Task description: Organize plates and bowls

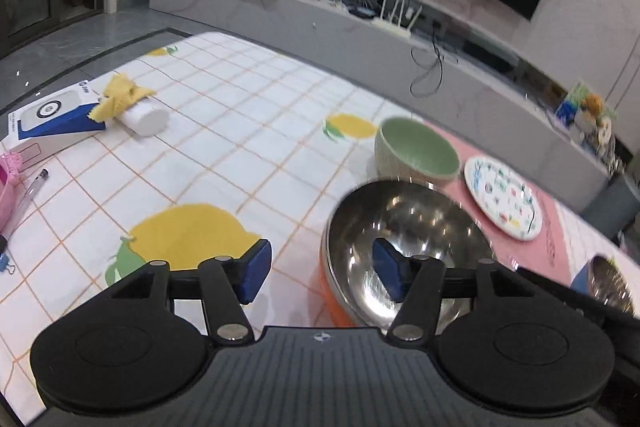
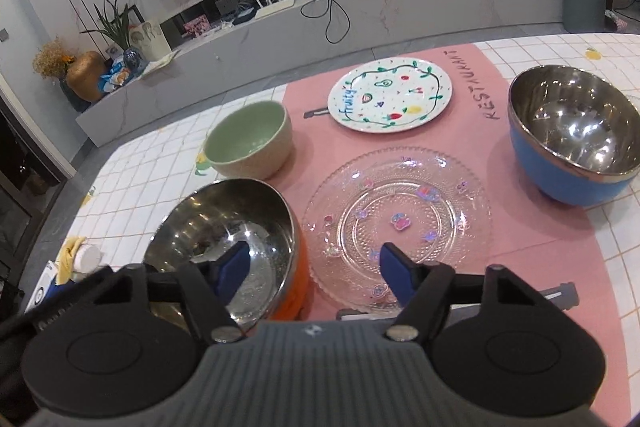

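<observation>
Both sets of fingers straddled the rim of the orange bowl, a steel-lined bowl with an orange shell that stood at the near left corner of the pink mat. The left gripper had one pad outside the bowl's left wall and one over the steel hollow; the right gripper had one pad inside and one beyond the right wall, over the glass plate just beside it. Neither pair pressed on anything, so both were released. No earlier view was available to say more.

The bowl looked light and stiff, its polished lining likely slippery, so the rim wall seemed the place to pinch, one side per gripper. The glass plate would probably be heavier and fragile. Behind the orange bowl stood the green bowl; farther along the mat lay the painted plate, and at its right edge the blue bowl.
</observation>
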